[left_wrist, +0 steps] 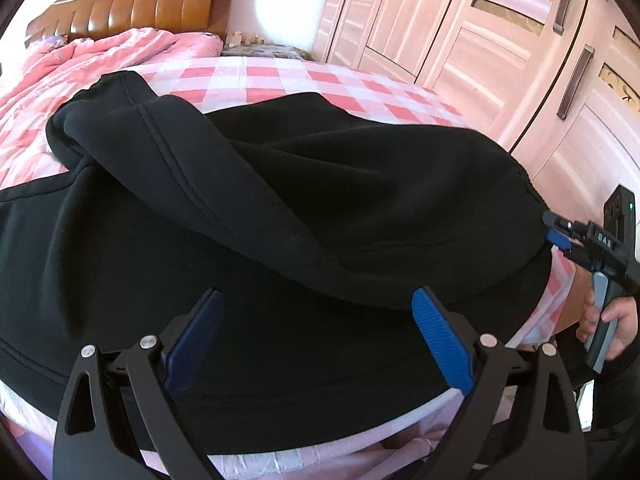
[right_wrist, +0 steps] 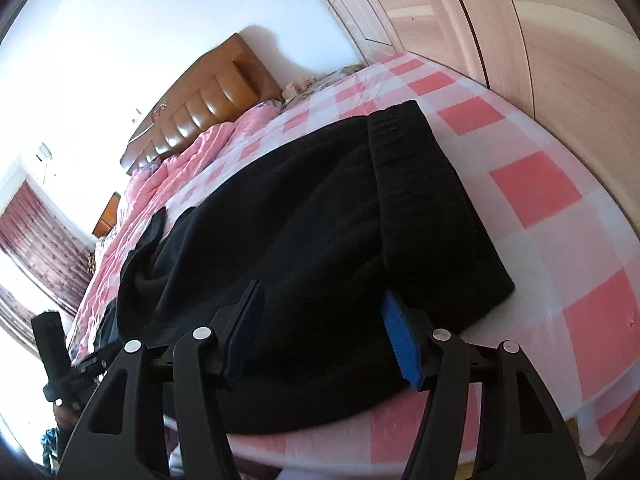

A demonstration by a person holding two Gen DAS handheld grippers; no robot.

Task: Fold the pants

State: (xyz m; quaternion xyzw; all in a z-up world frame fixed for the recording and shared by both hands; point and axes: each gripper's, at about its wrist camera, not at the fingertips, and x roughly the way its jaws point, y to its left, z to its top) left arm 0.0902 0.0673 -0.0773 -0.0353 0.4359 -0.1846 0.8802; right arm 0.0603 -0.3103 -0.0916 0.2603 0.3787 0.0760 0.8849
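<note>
Black hand-held gripper (left_wrist: 316, 316), blue ribbed pads (left_wrist: 440, 340), silver screws

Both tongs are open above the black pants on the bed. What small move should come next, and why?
Probably lower the left tongs onto the near edge of the pants and close. One leg already lies folded over, both tongs, right included, hold nothing, and the cloth lies bunched on the checked sheet.

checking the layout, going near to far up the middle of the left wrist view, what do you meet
left gripper → black pants → pink checked sheet → pink quilt → wooden headboard
</note>
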